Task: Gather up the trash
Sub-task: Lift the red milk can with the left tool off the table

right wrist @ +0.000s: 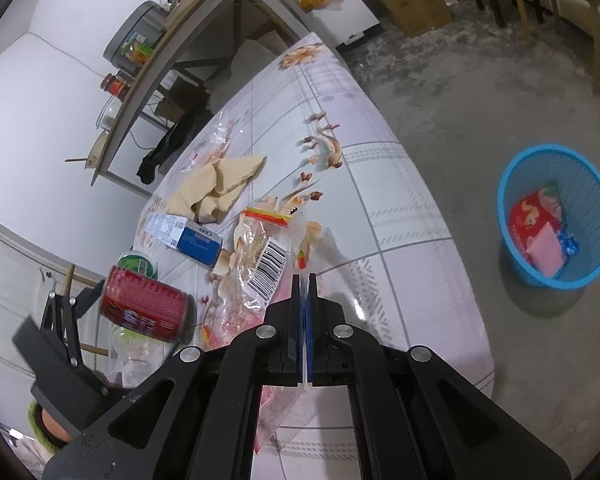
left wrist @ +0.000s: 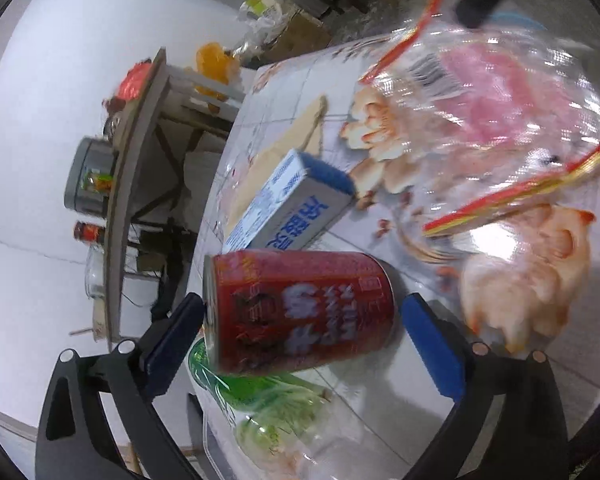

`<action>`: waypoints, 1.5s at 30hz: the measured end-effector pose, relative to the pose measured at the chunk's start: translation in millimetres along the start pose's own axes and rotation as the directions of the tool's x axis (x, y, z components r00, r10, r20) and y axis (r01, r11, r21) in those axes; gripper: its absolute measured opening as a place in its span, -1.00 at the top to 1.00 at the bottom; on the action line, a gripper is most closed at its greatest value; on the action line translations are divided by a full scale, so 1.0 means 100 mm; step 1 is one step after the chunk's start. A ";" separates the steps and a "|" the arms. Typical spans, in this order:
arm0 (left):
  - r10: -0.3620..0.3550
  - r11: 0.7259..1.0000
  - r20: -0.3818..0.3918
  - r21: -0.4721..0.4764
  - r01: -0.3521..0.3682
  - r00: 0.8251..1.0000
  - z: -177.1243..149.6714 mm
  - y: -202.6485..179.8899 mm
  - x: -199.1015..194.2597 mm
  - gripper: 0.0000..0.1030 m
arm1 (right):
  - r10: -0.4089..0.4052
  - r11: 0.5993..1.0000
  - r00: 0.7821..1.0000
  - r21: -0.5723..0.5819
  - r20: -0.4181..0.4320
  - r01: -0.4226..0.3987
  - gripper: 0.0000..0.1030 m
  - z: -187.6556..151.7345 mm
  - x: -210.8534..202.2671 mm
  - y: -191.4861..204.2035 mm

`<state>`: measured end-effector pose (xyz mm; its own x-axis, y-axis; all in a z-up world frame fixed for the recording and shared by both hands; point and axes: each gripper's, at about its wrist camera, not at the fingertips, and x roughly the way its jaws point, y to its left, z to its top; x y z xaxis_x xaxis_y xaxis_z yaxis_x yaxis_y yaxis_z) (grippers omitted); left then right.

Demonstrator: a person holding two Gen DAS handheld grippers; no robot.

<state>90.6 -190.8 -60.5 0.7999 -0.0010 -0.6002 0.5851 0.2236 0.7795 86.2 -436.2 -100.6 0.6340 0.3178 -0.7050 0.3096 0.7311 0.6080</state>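
Straddling red can, L gripper wide; R gripper pinches clear bag.

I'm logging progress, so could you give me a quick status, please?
Left gripper open around red can. Right gripper shut on clear bag. Green bottle under the can.

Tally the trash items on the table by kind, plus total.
Red can: 1
Clear plastic bottle with green label: 1
Blue and white carton box: 1
Clear plastic bag with barcode: 1
Crumpled tan paper: 1
Total: 5
The bag is pinched in the right gripper; the can sits between the open left gripper fingers.
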 end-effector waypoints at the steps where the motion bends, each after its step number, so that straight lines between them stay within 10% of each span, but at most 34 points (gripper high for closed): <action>1: 0.004 1.000 0.007 0.010 -0.004 1.000 -0.01 -0.05 -0.04 -0.89 | 0.002 1.000 1.000 -0.001 -0.002 -0.002 0.99 -0.01 0.00 0.00; 12: -0.139 0.974 0.079 -0.171 0.151 0.987 -0.17 0.23 -0.40 -0.89 | 0.005 1.000 1.000 -0.002 -0.031 -0.005 0.97 -0.06 0.03 0.03; 17: -0.306 0.792 0.240 -0.472 0.387 0.921 -0.37 0.86 -0.33 -0.89 | 0.019 1.000 0.999 0.007 -0.044 -0.019 0.94 -0.09 0.06 0.04; 25: -0.423 0.674 0.287 -0.534 0.510 0.859 -0.30 1.00 0.02 -0.76 | 0.087 0.994 0.994 0.068 -0.061 -0.083 0.92 -0.11 0.10 -0.02; 34: -0.501 0.592 0.261 -0.592 0.547 0.825 -0.26 0.93 0.26 -0.45 | 0.221 0.964 0.970 0.173 -0.098 -0.202 0.64 -0.18 0.17 -0.19; 45: -0.504 0.566 0.274 -0.611 0.553 0.819 -0.25 0.89 0.26 -0.25 | 0.250 0.950 0.963 0.217 -0.095 -0.226 0.98 -0.20 0.20 -0.22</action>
<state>160.4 -146.7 -11.4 0.3967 -0.3807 -0.8353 0.6922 0.7217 -0.0002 77.4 -433.8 -135.1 0.6213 0.5465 -0.5615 0.3051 0.4913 0.8158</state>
